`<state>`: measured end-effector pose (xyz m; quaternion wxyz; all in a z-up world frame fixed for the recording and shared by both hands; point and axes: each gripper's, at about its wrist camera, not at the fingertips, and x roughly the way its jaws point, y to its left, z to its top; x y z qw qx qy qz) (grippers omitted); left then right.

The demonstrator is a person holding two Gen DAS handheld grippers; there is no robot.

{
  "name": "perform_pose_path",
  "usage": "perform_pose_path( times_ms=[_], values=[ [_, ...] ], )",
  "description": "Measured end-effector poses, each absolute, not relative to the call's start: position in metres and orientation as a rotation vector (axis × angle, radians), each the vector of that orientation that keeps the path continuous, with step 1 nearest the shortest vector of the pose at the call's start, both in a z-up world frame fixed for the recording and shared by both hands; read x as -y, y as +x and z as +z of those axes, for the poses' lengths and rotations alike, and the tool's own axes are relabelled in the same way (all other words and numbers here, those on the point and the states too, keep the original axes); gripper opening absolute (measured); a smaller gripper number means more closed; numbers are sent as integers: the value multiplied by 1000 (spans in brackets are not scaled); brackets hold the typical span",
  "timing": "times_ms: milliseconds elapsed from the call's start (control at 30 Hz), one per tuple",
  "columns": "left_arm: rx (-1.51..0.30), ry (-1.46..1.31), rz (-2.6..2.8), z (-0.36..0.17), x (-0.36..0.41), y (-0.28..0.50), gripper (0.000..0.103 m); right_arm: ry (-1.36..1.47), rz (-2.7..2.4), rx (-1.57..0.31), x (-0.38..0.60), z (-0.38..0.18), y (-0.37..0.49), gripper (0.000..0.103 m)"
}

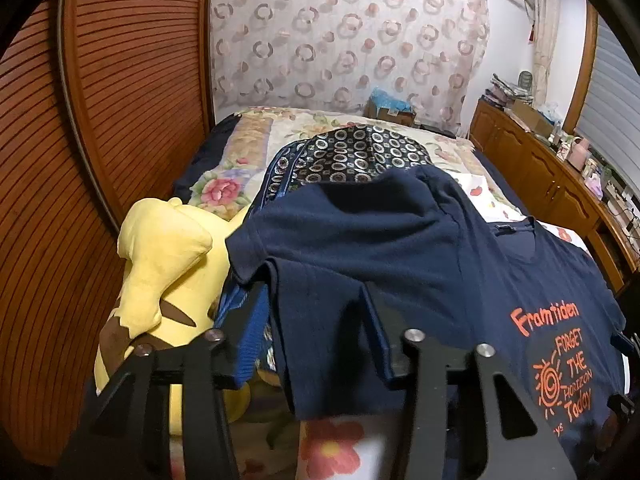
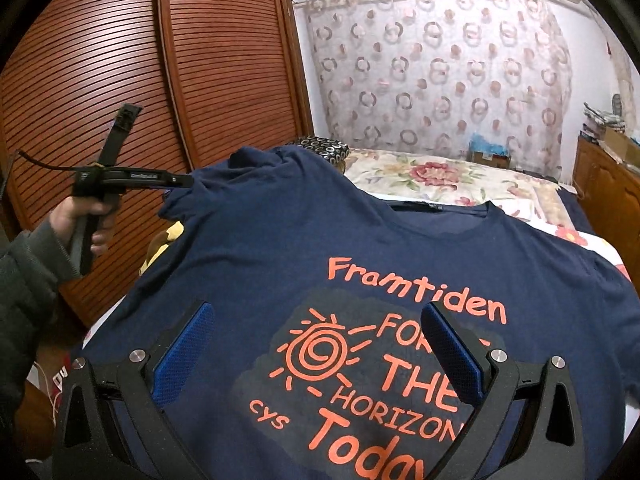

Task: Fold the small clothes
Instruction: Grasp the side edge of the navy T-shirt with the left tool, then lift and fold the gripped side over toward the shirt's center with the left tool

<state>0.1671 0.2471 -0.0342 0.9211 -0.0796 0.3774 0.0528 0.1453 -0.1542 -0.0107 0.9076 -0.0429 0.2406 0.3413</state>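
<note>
Folding is judged barely begun: one sleeve lifted, body of the t-shirt [image 2: 360,264] spread print-up across lower frame. Right gripper [image 2: 316,356] is held wide open just above the print, nothing held. Further back, upper left, left gripper [image 2: 182,181] is clamped on sleeve fabric.

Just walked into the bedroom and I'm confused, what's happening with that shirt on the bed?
A person is folding a navy T-shirt with orange "Framtiden" lettering on the floral bedspread, using two handheld grippers. The left gripper grips the shirt's left sleeve and holds it raised above the bed, next to a yellow Pikachu plush. The right gripper hovers open over the printed chest, gripping nothing. The fold looks only just begun.
</note>
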Motion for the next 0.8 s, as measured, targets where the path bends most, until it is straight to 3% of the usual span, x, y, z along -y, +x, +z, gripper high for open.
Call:
perform_pose_path(
  times_ms=[100, 200, 433, 800],
  values=[
    [-769, -166, 97, -34, -252, 171, 32, -86, 695, -488, 154, -12, 142, 102],
    [-772, -155, 95, -36, -252, 174, 7, -76, 693, -488, 153, -13, 139, 102],
    [-629, -88, 65, -1, -228, 157, 4, -62, 679, -497, 161, -16, 135, 102],
    [-601, 37, -135, 47, -132, 178, 4, -16, 617, -483, 178, -10, 136, 102]
  ],
)
